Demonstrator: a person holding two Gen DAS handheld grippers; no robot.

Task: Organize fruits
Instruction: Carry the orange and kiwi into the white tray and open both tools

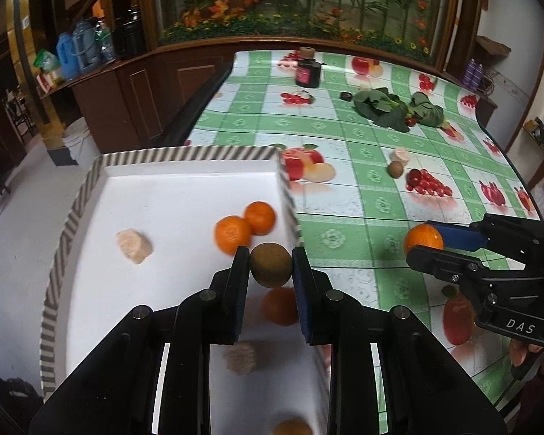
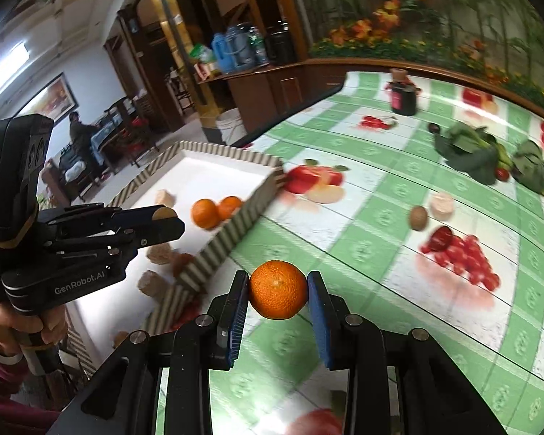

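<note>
My left gripper (image 1: 271,266) is shut on a brown kiwi (image 1: 271,265) and holds it above the white tray with a striped rim (image 1: 185,155). The tray holds two oranges (image 1: 233,235), a third orange (image 1: 280,306) below the kiwi, and pale beige fruit pieces (image 1: 134,245). My right gripper (image 2: 278,290) is shut on an orange (image 2: 278,289) above the tablecloth, right of the tray (image 2: 214,253); it shows in the left wrist view too (image 1: 423,240). A loose kiwi (image 1: 395,169) and a pale piece (image 1: 399,155) lie on the table.
A green-and-white checked tablecloth with fruit prints (image 1: 344,137) covers the table. Leafy greens (image 1: 391,107) and a dark jar (image 1: 308,72) stand at the far side. The tray overhangs the table's left edge. A wooden cabinet (image 1: 134,87) stands beyond.
</note>
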